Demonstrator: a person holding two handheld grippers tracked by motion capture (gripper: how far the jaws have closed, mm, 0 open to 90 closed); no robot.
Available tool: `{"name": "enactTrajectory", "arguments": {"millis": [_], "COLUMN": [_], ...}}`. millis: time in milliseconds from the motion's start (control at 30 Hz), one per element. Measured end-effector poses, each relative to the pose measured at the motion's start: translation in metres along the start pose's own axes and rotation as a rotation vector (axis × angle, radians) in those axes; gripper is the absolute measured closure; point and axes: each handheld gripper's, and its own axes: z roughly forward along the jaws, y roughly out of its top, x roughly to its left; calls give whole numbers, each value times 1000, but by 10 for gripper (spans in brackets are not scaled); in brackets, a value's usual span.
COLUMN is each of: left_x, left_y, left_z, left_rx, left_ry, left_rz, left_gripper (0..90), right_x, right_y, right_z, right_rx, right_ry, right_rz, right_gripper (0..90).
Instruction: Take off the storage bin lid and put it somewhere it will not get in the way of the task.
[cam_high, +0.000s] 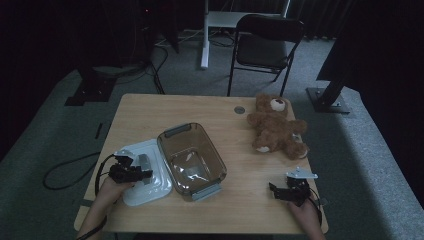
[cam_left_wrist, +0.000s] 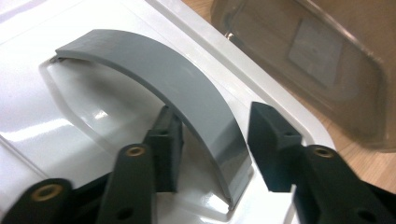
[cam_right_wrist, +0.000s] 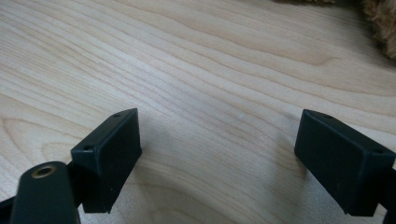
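Observation:
A white lid (cam_high: 150, 192) lies flat on the wooden table (cam_high: 240, 200), left of a clear plastic container (cam_high: 192, 157) with grey end clips. The lid's grey arched handle (cam_left_wrist: 177, 79) stands between the jaws of my left gripper (cam_left_wrist: 215, 116). The right pad sits clear of the handle and the left pad is close beside it, so the gripper is open. From above, the left gripper (cam_high: 135, 172) rests over the lid's middle. My right gripper (cam_high: 276, 191) hovers open near the table's front right, with only bare wood (cam_right_wrist: 210, 56) between its fingers (cam_right_wrist: 112, 154).
A brown teddy bear (cam_high: 275, 127) lies on its back at the table's far right; its fur (cam_right_wrist: 380, 18) edges the right gripper view. The container wall (cam_left_wrist: 327, 56) stands just beyond the lid. A folding chair (cam_high: 265, 45) stands behind the table.

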Motion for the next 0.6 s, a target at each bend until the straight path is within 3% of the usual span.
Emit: {"name": "enactTrajectory", "arguments": {"millis": [100,333,533,600], "left_x": [-1,-2,-4,-4], "left_y": [0,-1,-5,-8], "left_z": [-2,-11,-19,-22], "left_rx": [0,-19,-34,-47], "left_ry": [14,29,51,54], "left_rz": [6,5,10,11], "left_gripper": [475,472,429,377], "right_x": [0,0,0,0], "right_y": [0,0,0,0], "right_z": [0,0,0,0], "right_rx": [0,1,0,-1], "right_ry": [0,0,0,0], "right_rz": [1,0,0,0], "right_gripper": [137,137,137,137]}}
